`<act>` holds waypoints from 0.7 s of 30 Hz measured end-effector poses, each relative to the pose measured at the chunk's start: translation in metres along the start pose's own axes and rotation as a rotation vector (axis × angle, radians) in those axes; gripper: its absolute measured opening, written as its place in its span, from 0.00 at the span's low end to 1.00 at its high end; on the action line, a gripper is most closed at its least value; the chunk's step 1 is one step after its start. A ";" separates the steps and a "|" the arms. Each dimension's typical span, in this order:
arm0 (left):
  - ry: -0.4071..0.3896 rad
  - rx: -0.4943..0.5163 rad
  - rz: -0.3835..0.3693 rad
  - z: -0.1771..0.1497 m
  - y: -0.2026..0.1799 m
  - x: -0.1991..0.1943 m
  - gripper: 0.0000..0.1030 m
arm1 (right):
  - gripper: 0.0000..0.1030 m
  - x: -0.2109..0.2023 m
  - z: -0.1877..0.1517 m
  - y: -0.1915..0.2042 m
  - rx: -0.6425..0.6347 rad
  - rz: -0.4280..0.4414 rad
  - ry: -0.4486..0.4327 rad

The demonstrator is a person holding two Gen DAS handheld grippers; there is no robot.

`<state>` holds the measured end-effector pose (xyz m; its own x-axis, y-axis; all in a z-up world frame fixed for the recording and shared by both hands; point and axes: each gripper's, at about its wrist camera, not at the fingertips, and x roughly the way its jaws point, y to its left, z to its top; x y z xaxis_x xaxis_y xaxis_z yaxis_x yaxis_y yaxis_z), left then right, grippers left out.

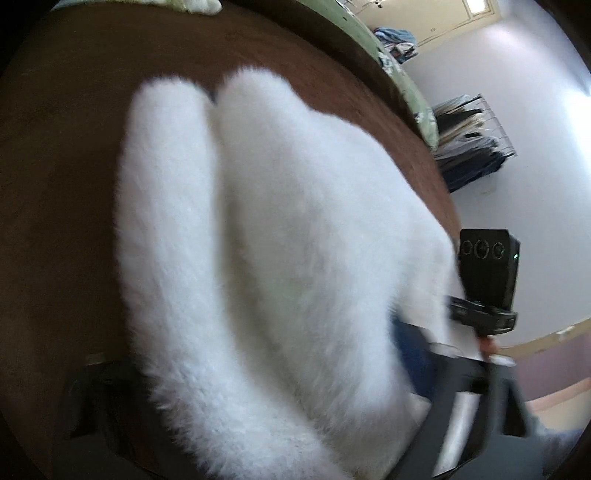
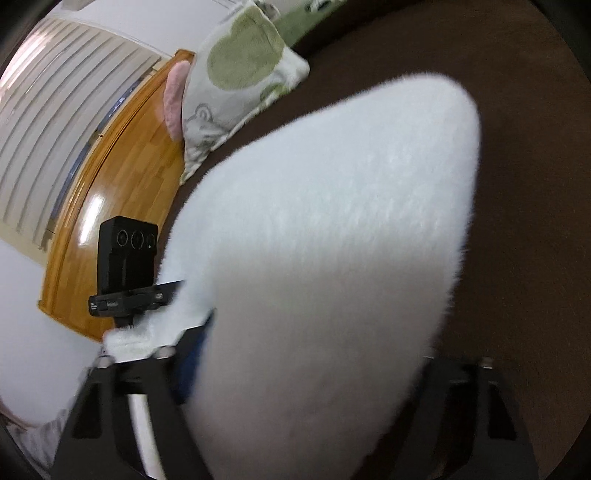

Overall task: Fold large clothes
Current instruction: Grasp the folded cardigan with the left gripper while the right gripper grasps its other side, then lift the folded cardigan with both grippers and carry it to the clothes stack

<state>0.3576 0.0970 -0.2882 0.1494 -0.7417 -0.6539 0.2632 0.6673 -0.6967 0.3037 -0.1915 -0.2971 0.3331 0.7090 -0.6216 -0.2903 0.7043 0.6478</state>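
Note:
A large fluffy white garment hangs over a dark brown bedspread; two long lobes of it point away from me. It fills the space between the fingers of my left gripper, which seems shut on its near edge. In the right wrist view the same white garment covers the gap between the fingers of my right gripper, which seems shut on it. The other gripper's black camera block shows in each view.
A green patterned pillow and a pink cushion lie at the wooden headboard. A rack of hanging clothes stands by the white wall. More white fabric lies at the bed's far end.

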 end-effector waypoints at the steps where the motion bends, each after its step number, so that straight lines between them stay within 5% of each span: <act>1: -0.012 -0.011 -0.020 0.000 0.001 0.000 0.66 | 0.59 -0.002 -0.002 0.005 -0.014 -0.019 -0.017; 8: -0.093 0.023 0.027 -0.007 -0.012 -0.009 0.52 | 0.53 -0.013 0.003 0.033 -0.086 -0.036 -0.064; 21: -0.127 0.103 0.095 -0.002 -0.053 -0.038 0.48 | 0.52 -0.060 0.008 0.082 -0.149 -0.002 -0.113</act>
<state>0.3360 0.0906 -0.2272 0.2961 -0.6824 -0.6684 0.3371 0.7294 -0.5953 0.2678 -0.1765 -0.2034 0.4299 0.7050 -0.5641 -0.4161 0.7092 0.5692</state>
